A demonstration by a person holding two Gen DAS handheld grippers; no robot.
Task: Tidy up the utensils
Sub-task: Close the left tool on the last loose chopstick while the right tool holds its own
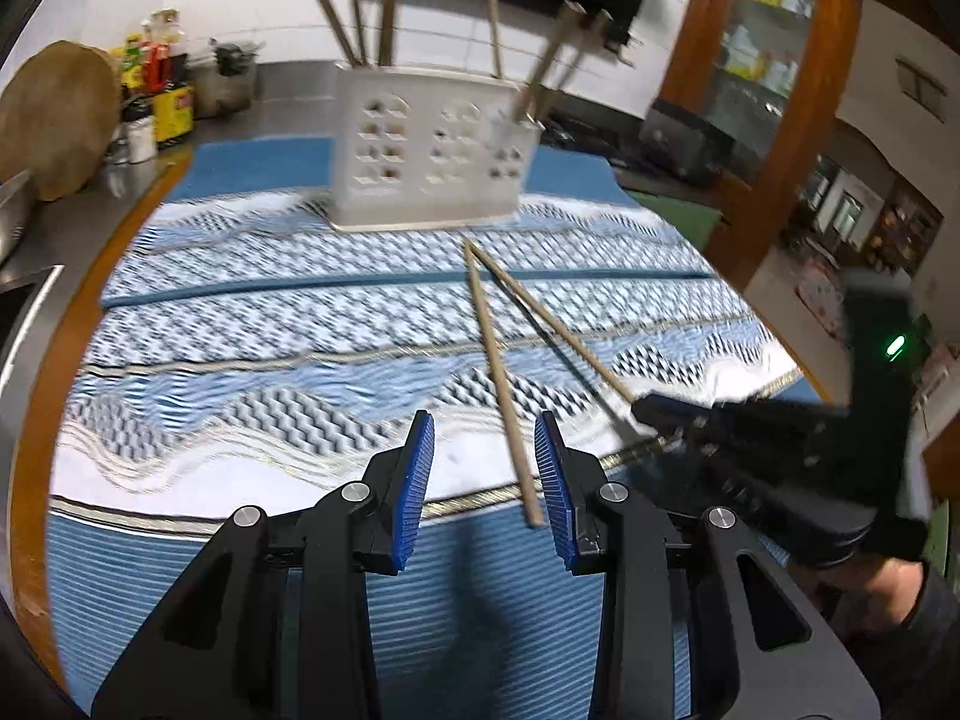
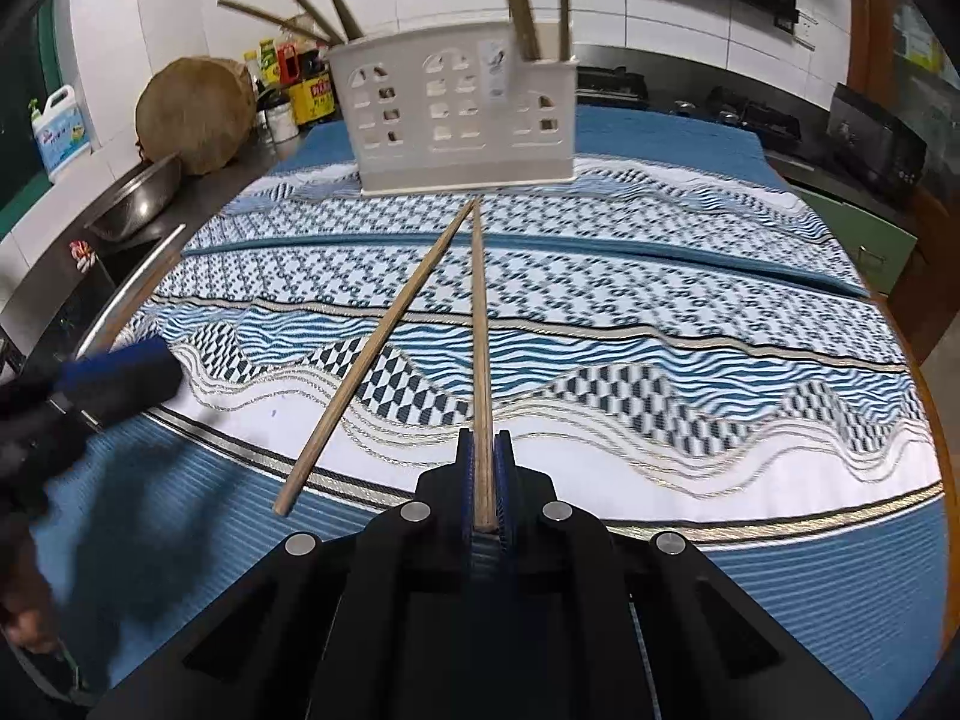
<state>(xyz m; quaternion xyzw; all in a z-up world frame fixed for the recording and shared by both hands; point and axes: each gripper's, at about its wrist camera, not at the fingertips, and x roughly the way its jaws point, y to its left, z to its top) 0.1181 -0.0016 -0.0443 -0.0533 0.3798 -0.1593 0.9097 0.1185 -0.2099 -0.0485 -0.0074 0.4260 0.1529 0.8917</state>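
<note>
Two wooden chopsticks lie on the blue patterned cloth (image 2: 660, 312), their far tips meeting near the white perforated holder (image 1: 429, 144) (image 2: 462, 114). Several chopsticks stand in the holder. My right gripper (image 2: 483, 438) is shut on the near end of one chopstick (image 2: 480, 330); from the left wrist it shows as a dark blur (image 1: 651, 411) at that stick's (image 1: 558, 330) end. My left gripper (image 1: 485, 420) is open. The other chopstick (image 1: 498, 372) (image 2: 372, 354) has its near end showing between the blue pads (image 1: 420, 480), close to the right one, with neither pad pressing it. The left gripper (image 2: 120, 372) appears blurred at the left edge.
A round wooden chopping block (image 1: 54, 120) (image 2: 192, 114), sauce bottles (image 1: 156, 96) and a metal bowl (image 2: 138, 198) stand along the left counter beside a sink edge (image 1: 30, 300). A wooden glass-door cabinet (image 1: 774, 90) rises at the right. A person's hand (image 1: 888, 588) holds the right gripper.
</note>
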